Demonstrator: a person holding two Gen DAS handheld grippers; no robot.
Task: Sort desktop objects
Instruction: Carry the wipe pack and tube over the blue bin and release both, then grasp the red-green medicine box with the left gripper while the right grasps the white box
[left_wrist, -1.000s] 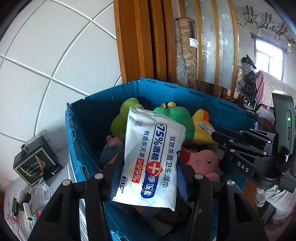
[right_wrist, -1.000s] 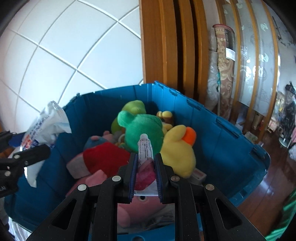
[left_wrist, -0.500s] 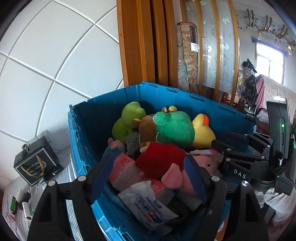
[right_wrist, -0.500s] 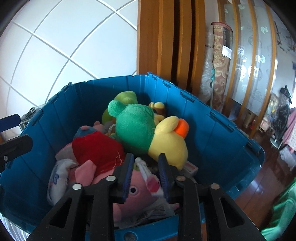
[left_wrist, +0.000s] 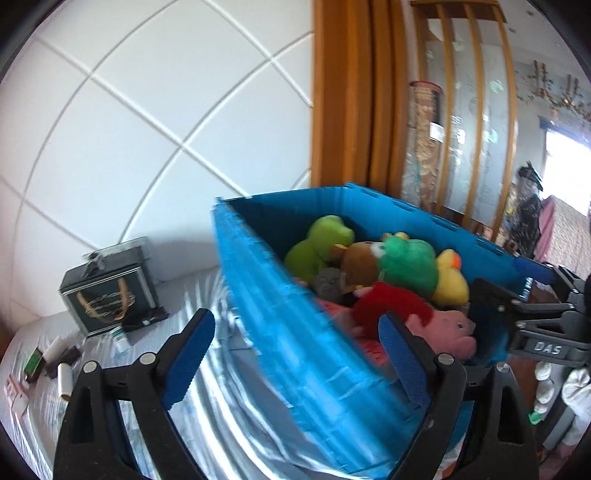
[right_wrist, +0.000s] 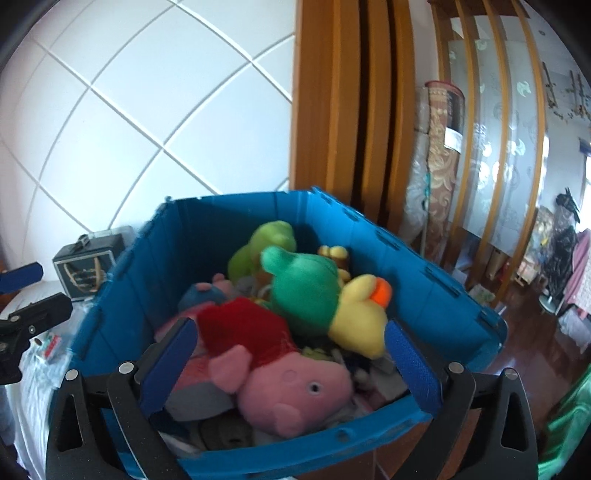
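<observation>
A blue plastic crate (left_wrist: 295, 354) (right_wrist: 184, 240) holds several plush toys: a pink pig (right_wrist: 295, 387) (left_wrist: 447, 332), a dark green frog (right_wrist: 306, 288), a yellow duck (right_wrist: 358, 314) and a light green frog (left_wrist: 321, 240). My left gripper (left_wrist: 293, 325) hangs by the crate's left wall, partly over the table. Its jaws are opening and hold nothing. My right gripper (right_wrist: 290, 328) hovers over the crate's near rim above the pig, jaws opening wide and empty. The wipes pack and the small tube are out of sight.
A black gift box (left_wrist: 107, 295) with a gold emblem stands on the striped white cloth (left_wrist: 221, 406) left of the crate. Small bottles and boxes (left_wrist: 62, 373) lie near the table's left edge. Behind the crate are a tiled wall and a wooden door frame (right_wrist: 332, 110).
The left gripper let the wipes pack fall into the crate, opened and swung left toward the table. The right gripper dropped its small tube among the toys and spread wide.
</observation>
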